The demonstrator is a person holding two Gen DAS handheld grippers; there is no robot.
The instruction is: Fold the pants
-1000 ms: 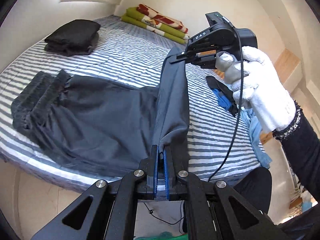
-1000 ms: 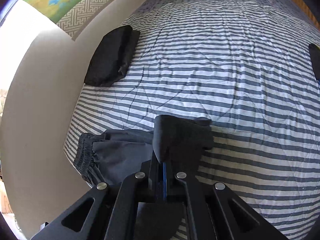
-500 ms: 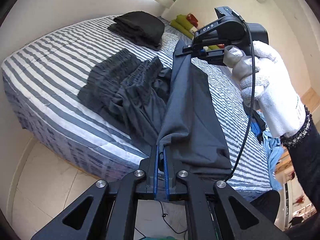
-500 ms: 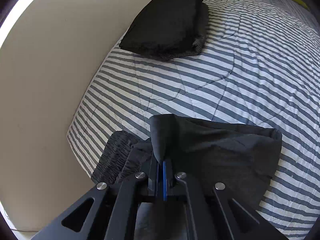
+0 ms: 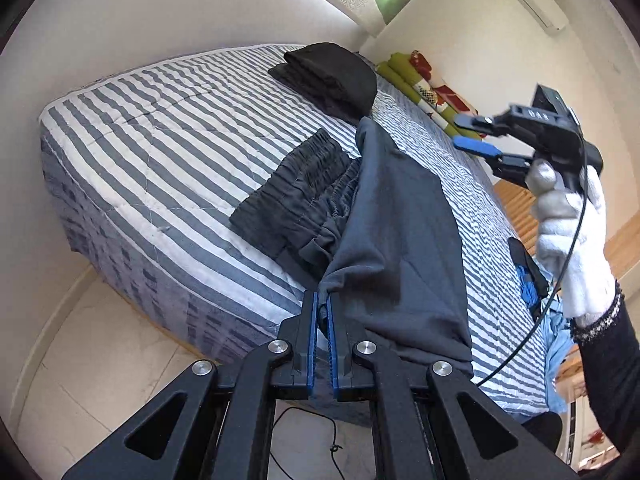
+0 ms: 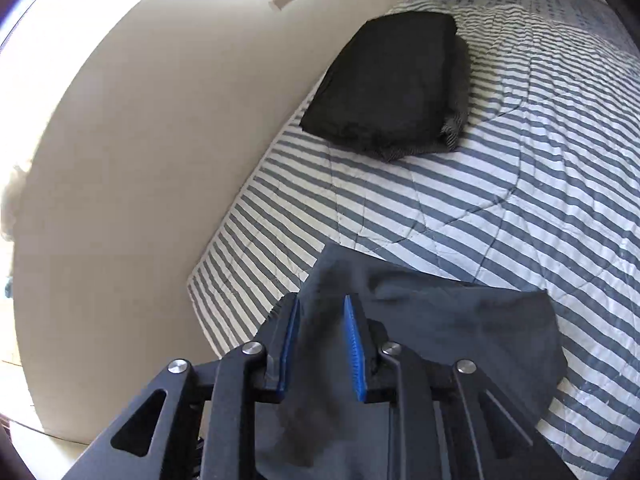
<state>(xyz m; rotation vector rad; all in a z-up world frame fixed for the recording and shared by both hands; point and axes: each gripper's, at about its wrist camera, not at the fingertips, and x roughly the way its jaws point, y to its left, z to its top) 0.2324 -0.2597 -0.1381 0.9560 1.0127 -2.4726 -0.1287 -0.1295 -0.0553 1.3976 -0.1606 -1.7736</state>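
Observation:
Dark grey pants (image 5: 396,220) lie on the striped bed, the legs folded back over the gathered waistband (image 5: 296,188). My left gripper (image 5: 322,300) is shut on the hem corner at the near bed edge. The right gripper (image 5: 466,132), held by a white-gloved hand (image 5: 568,248), hovers open above the bed to the right of the pants, gripping nothing. In the right wrist view the right gripper (image 6: 320,304) stands open above the pants (image 6: 440,320), with the cloth lying loose below its blue pads.
A folded black garment (image 5: 332,76) sits further back on the striped bed (image 5: 160,128) near the wall; it also shows in the right wrist view (image 6: 392,84). Green and red bedding (image 5: 424,88) lies at the far end. Blue clothes (image 5: 556,336) hang off the right side. Tiled floor lies below.
The right gripper has opened and let go of the pants leg, then pulled away to the right. The leg end now lies draped over the waistband. The left gripper keeps its hold.

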